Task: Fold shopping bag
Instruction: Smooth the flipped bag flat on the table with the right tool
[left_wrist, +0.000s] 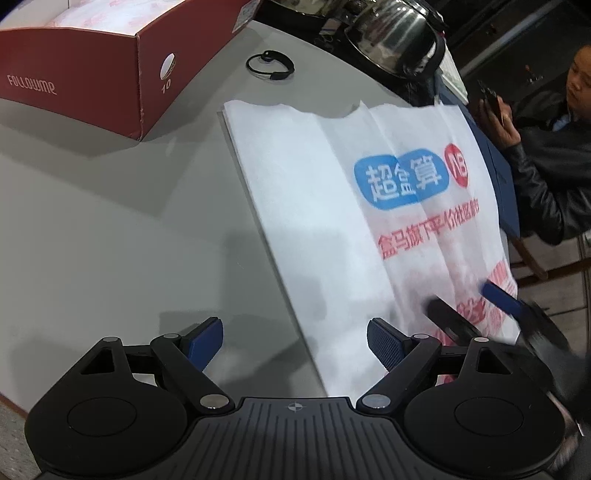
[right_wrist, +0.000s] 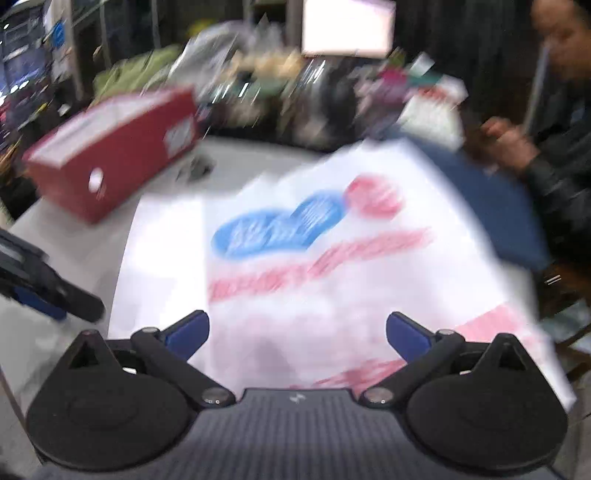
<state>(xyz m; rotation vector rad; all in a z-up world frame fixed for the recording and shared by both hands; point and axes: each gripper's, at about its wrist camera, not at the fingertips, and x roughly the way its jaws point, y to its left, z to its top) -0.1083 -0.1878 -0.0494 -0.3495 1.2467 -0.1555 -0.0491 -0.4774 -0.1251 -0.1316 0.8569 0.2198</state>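
A white shopping bag (left_wrist: 332, 192) with a blue logo and red print lies flat on the grey table (left_wrist: 110, 229). My left gripper (left_wrist: 295, 332) is open over the bag's near left edge. One finger is above the bare table, the other above the bag, and nothing is between them. My right gripper (left_wrist: 471, 302) shows blurred over the bag's near right part. In the right wrist view, which is blurred, the right gripper (right_wrist: 297, 325) stands wide open above the bag (right_wrist: 295, 288) and holds nothing. The left gripper (right_wrist: 55, 295) appears at that view's left edge.
An open red box (left_wrist: 74, 74) stands at the table's far left, with a black ring (left_wrist: 269, 66) beside it. A steel pot (left_wrist: 395, 33) sits at the back. A blue board (left_wrist: 502, 177) lies along the bag's right side. A seated person (left_wrist: 554, 166) holds a phone there.
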